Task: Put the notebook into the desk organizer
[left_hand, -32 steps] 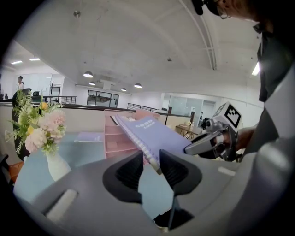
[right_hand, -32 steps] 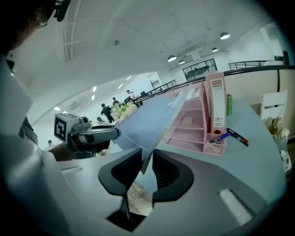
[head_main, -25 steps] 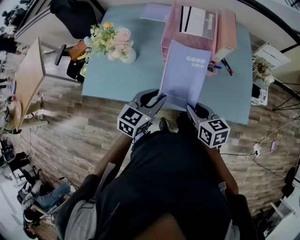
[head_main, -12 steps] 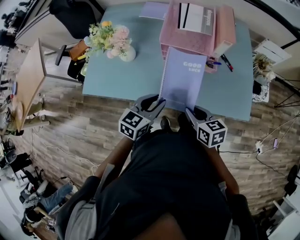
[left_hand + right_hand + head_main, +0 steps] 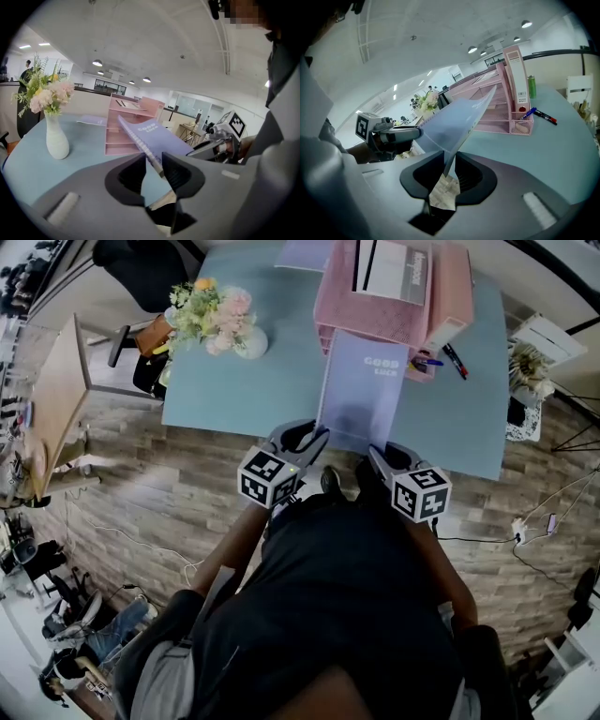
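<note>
Both claws are clenched: the left gripper (image 5: 152, 167) pinches the near spiral corner of the lavender spiral-bound notebook (image 5: 364, 390), and the right gripper (image 5: 449, 167) bites the other near corner (cover up). The notebook tilts above the pale blue table (image 5: 246, 390), its far edge at the front of the pink tiered desk organizer (image 5: 373, 307).

The left gripper (image 5: 315, 433) and the right gripper (image 5: 374, 452) are of one build. Each has a light grey moulded body with a rounded outline. The two jaws carry dark recesses lined with ribbed black pads (image 5: 176, 173). A cube (image 5: 269, 477) with black-and-white square markers on white faces is fixed at the rear of the left unit. A matching cube (image 5: 421, 493) is fixed on the right unit. The person wears a black top (image 5: 347, 596) with grey fabric (image 5: 157, 681) at the shoulders.
</note>
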A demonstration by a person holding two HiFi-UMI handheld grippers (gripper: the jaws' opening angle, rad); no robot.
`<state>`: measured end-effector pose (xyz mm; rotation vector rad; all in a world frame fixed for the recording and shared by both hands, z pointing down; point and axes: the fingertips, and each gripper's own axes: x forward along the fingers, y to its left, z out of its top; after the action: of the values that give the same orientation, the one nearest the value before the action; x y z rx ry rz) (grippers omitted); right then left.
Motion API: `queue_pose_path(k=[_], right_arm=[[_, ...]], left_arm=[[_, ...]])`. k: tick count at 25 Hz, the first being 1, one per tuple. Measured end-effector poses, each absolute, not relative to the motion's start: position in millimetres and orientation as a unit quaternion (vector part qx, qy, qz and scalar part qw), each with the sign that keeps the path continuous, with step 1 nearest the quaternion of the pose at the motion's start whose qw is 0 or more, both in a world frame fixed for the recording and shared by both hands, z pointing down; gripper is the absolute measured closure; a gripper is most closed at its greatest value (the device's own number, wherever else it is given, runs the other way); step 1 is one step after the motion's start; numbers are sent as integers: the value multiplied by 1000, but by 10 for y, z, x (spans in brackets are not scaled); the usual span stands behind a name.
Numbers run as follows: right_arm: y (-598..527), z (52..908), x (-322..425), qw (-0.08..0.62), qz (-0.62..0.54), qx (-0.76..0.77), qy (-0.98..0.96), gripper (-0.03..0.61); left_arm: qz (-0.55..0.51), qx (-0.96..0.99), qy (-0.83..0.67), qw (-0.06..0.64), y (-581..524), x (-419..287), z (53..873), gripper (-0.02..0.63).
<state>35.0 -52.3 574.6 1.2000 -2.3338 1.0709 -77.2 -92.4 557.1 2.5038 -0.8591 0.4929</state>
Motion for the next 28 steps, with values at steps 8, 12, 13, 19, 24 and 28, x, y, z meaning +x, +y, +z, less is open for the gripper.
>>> queue_pose_path(k=[8,12,13,19,24,28], right_arm=[[-790,5765,420,154,374,413,-816,504],[-931,5783,478,153,374,413,-816,505],[-964,5786,493,153,374,413,-816,505],[-1135,5799,585,150,378,412,-815,505],[-1259,5814,658,146,383,413,-813,505],[-1359,5840,717,140,392,413,-810,505]], left_arm=[[181,899,-319,237,-1173,-721,5649,448],[180,899,-322,237,-1324,-663,5666,448],[180,898,-323,238,-1357,-650,5671,448],[182,895,-327,243,-1529,-571,5695,448],[182,893,-328,248,-1659,-504,5719,448],[184,891,-329,254,-1766,-457,5760,448]])
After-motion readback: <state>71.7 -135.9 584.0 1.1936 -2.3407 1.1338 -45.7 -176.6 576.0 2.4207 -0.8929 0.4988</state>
